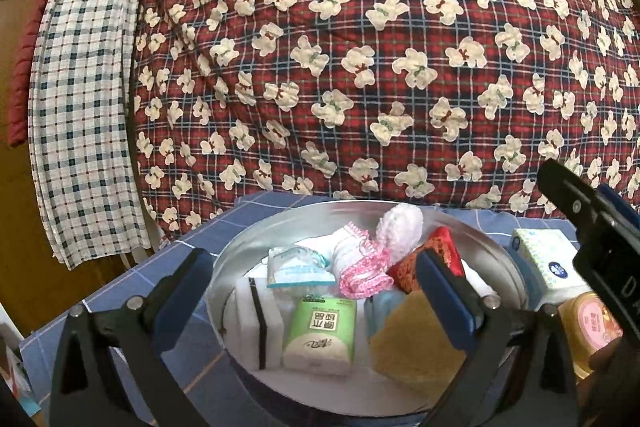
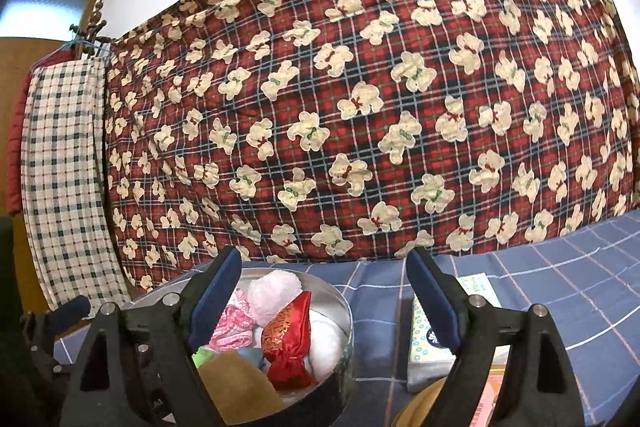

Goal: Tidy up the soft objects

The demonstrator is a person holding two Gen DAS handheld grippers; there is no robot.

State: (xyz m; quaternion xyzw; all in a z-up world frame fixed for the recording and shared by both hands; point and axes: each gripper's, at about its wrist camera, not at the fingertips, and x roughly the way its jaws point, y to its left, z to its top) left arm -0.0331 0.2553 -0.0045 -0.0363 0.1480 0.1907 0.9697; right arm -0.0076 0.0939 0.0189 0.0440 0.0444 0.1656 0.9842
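Two hand-held grippers spread empty, left (image 1: pixel 320 291), right (image 2: pixel 324 287), round metal tin (image 1: pixel 460 227) crammed with soft items

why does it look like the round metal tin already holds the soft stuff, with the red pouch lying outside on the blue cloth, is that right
Not quite. The red pouch lies inside the round metal tin with the other soft things, not out on the blue cloth. The right wrist view shows it.

One round tin (image 1: pixel 224 267), two sponges (one yellow) (image 1: pixel 412 339), one tissue box (image 1: pixel 548 259)

Pink-lidded jar (image 1: pixel 592 323) behind right claw (image 1: pixel 600 227)
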